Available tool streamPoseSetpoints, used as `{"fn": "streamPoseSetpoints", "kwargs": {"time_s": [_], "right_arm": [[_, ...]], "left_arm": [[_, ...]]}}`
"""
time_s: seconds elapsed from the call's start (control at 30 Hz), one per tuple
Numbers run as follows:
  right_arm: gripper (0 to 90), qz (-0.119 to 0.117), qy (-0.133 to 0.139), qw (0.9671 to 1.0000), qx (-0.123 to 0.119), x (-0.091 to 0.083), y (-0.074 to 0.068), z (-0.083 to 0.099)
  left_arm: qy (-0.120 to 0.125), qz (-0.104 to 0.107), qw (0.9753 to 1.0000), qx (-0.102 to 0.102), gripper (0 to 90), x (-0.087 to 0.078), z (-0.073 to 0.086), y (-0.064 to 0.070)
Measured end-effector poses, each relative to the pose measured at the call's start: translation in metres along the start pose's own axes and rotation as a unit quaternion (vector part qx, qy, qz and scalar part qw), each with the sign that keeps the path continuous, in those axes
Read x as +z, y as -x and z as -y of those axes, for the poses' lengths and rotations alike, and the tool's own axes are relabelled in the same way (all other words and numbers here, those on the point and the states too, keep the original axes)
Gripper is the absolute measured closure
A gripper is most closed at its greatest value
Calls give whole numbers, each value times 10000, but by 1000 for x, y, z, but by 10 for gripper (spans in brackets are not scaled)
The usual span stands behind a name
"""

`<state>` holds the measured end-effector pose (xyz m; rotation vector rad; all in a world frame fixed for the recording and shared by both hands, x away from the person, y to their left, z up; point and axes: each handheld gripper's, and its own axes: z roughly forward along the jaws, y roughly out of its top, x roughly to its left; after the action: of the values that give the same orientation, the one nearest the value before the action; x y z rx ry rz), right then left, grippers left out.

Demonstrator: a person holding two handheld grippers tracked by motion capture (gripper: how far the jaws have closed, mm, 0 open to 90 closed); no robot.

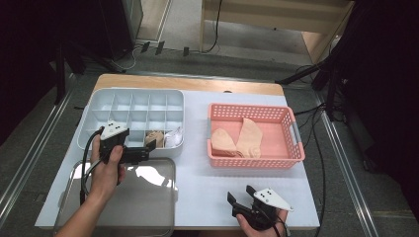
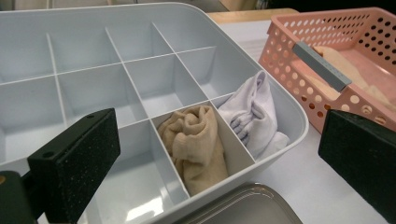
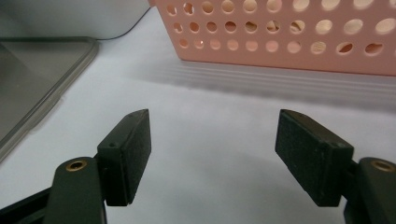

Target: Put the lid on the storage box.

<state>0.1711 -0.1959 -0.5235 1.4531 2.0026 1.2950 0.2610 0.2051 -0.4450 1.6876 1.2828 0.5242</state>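
Just ahead of the left gripper's (image 2: pixel 219 154) spread jaws lies the beige sock (image 2: pixel 196 144).

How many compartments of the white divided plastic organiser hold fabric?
2: a rolled beige sock in a front-row compartment of the white divided plastic organiser, and a bunched white sock in the front corner compartment beside it. The others look empty.

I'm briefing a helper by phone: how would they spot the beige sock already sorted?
Find the grey divided organizer left of the pink basket. In its near row, the beige sock sits rolled in the second cell from the right, beside a white sock.
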Motion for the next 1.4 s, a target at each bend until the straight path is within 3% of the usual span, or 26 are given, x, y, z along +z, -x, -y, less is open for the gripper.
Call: {"fn": "streamPoseSetpoints", "kwargs": {"time_s": [0.23,0.8,1.2,1.4], "right_arm": [[272,-1,29,10000,-4,0,0,0],[268,39,105,9999,55,-4,3,-2],[267,85,178,9998,15,-9,4,-7],[270,160,246,9996,47,-16,8,-12]], "left_arm": [[119,108,9998,-87,0,-14,13,-2],[239,41,9996,-159,0,-39,48,-9],[219,-13,9992,-334,0,-46,74,-16],[134,-23,9995,-296,0,-46,85,-16]]}}
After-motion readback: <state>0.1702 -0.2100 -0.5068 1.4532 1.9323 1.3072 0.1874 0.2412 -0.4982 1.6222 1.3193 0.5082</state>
